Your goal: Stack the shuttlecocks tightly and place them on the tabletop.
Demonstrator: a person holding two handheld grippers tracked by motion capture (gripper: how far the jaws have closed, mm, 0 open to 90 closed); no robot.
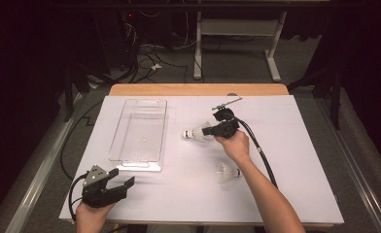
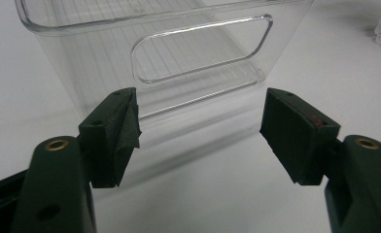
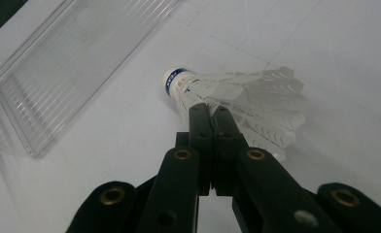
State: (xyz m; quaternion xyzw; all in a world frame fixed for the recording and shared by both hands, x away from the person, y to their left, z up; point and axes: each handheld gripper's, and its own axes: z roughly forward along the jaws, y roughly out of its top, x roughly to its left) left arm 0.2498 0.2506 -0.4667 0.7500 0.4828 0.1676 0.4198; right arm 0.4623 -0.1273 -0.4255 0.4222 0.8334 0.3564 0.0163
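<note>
While your left gripper (image 1: 122, 180) rests with its jaws spread wide just short of the clear bin (image 1: 140, 134), your right gripper (image 1: 209, 130) is pinched on a shuttlecock (image 1: 194, 133) mid-table, right of the bin. A second shuttlecock (image 1: 227, 172) lies nearer you.

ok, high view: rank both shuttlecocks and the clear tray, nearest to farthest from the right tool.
1. Shuttlecock pinched in the right tool, mid-table.
2. Second shuttlecock, lying nearer the person.
3. Clear tray, left of both.
</note>
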